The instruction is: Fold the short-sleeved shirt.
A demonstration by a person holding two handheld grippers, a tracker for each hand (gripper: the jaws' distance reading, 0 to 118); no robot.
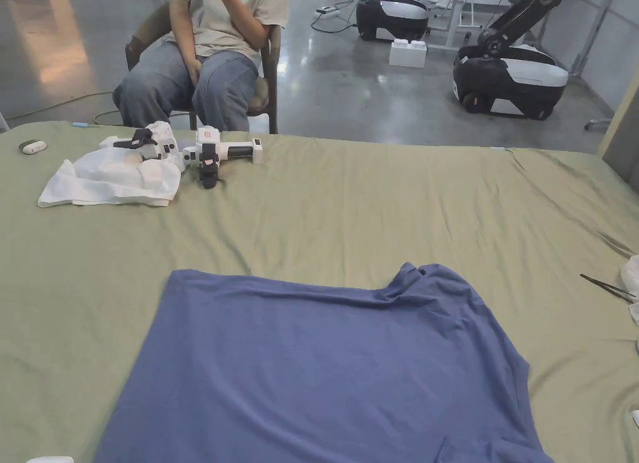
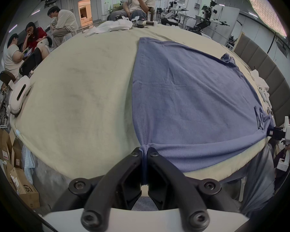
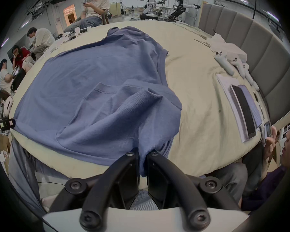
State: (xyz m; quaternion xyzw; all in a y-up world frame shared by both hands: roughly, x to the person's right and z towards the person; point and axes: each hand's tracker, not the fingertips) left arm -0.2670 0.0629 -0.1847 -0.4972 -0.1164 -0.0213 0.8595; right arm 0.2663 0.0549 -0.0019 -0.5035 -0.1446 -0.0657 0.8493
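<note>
Blue short-sleeved shirt [image 1: 324, 364] spread flat on the olive-covered table [image 1: 374, 196], occupying the 6 o'clock half of the head view; hem side toward 9 o'clock, collar and sleeves toward 3 o'clock, far sleeve [image 1: 430, 277] bunched at about 1 o'clock of the garment.

Left gripper [image 2: 145, 158]: jaws together, clamped on the near hem corner, a thin pinch of fabric running down between them at the table's near edge. Right gripper [image 3: 142, 158]: jaws closed on a thicker gather of cloth at the near sleeve and shoulder, fabric mounded just beyond the tips. Near edge drawn fairly taut between the two pinches in the left gripper view.

Step in hand, judged: lift near edge and carry it toward 12 o'clock for a lengthwise fold.

Notes for doing it well:
- Raise both pinches together, level, holding tension across the edge so no sag forms mid-span.
- Right-side gather is bulky; likely to land as a lump unless shaken out or laid with the sleeve tucked inward.
- Far sleeve crumple worth flattening before or after the fold, else edges will not line up.
- Land near edge on far edge, then release.

Spare gripper tool [image 1: 215, 155] and white cloth [image 1: 112, 180] at 11 o'clock, well apart from the shirt. Seated person [image 1: 212, 52] beyond the table at 12 o'clock.
</note>
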